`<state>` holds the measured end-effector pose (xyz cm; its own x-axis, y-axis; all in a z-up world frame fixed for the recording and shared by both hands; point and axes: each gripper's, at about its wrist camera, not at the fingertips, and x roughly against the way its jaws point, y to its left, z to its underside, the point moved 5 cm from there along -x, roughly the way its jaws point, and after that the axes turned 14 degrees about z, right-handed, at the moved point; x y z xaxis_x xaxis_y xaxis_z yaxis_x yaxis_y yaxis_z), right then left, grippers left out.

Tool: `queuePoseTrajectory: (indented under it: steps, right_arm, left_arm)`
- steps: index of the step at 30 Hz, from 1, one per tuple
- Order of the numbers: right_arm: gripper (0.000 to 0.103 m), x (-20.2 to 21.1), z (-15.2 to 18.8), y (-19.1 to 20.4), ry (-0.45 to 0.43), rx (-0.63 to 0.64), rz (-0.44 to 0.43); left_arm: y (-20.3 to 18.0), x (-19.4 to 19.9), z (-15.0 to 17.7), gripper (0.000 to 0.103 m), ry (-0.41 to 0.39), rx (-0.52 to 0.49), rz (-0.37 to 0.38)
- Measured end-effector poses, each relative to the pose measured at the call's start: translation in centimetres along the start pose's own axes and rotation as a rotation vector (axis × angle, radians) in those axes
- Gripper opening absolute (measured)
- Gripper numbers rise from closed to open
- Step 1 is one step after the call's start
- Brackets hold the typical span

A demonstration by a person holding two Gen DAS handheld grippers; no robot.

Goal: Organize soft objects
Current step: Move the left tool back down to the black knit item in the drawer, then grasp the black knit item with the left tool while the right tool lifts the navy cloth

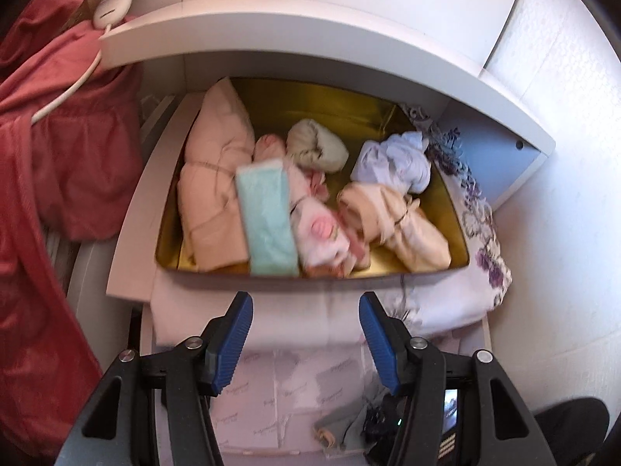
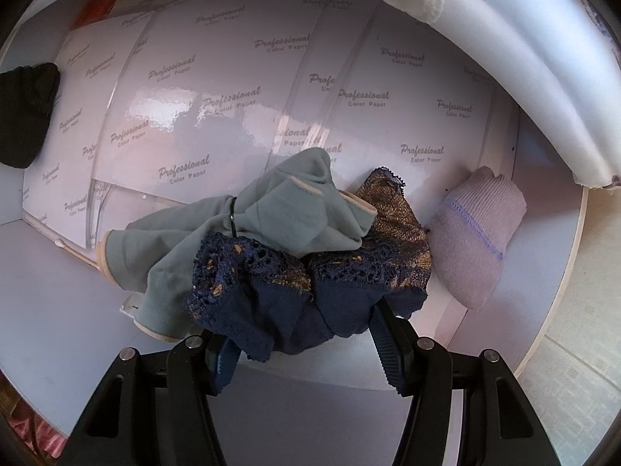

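A gold tin (image 1: 450, 194) sits in a white drawer and holds several rolled soft items: a peach bundle (image 1: 213, 194), a mint-green folded piece (image 1: 268, 221), a rose-print roll (image 1: 322, 233), a beige roll (image 1: 316, 145), a pale lilac bundle (image 1: 392, 163) and a cream bundle (image 1: 399, 225). My left gripper (image 1: 306, 303) hovers just in front of the tin, open, with nothing between its blue pads. In the right wrist view, my right gripper (image 2: 306, 326) is shut on a navy lace garment (image 2: 271, 291), which covers its left finger. A grey-green garment (image 2: 271, 217) lies against it.
A red blanket (image 1: 58, 136) hangs at the left, and a floral cloth (image 1: 481, 240) lies beside the tin. A white shelf edge (image 1: 271, 31) overhangs the tin. The lower drawer is lined with printed paper (image 2: 233, 97) and holds a pink ribbed sock (image 2: 477, 233) and a black cloth (image 2: 27, 112).
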<state>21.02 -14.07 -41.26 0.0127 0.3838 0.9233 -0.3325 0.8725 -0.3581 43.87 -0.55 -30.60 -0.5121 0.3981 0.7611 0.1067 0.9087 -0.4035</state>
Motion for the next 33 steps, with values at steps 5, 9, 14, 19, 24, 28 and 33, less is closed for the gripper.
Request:
queuePoseTrajectory:
  steps: [5, 9, 14, 19, 24, 28, 33]
  right_arm:
    - [0.061, 0.2, 0.0, 0.0, -0.005, -0.002, 0.005]
    - [0.061, 0.3, 0.1, -0.1, -0.006, -0.005, 0.007]
    - [0.061, 0.5, 0.4, 0.0, -0.007, -0.007, 0.011]
    - [0.061, 0.5, 0.4, 0.0, -0.006, -0.010, 0.010]
    - [0.061, 0.5, 0.4, 0.0, -0.006, -0.010, 0.010]
    - [0.061, 0.5, 0.4, 0.0, -0.006, -0.012, 0.010]
    - [0.062, 0.6, 0.4, 0.0, -0.005, -0.012, 0.012]
  left_arm:
    - [2.0, 0.3, 2.3, 0.058, 0.045, 0.045, -0.017]
    - [5.1, 0.6, 4.2, 0.058, 0.084, 0.115, -0.049]
    - [9.2, 0.6, 6.1, 0.058, 0.113, 0.276, -0.021]
    - [11.9, -0.1, 6.9, 0.058, 0.114, 0.384, -0.013]
    - [12.8, -2.0, 7.7, 0.059, 0.151, 0.414, -0.026]
    - [12.9, -3.7, 7.9, 0.063, 0.181, 0.387, -0.064]
    - [12.7, -5.6, 8.8, 0.066, 0.237, 0.328, -0.113]
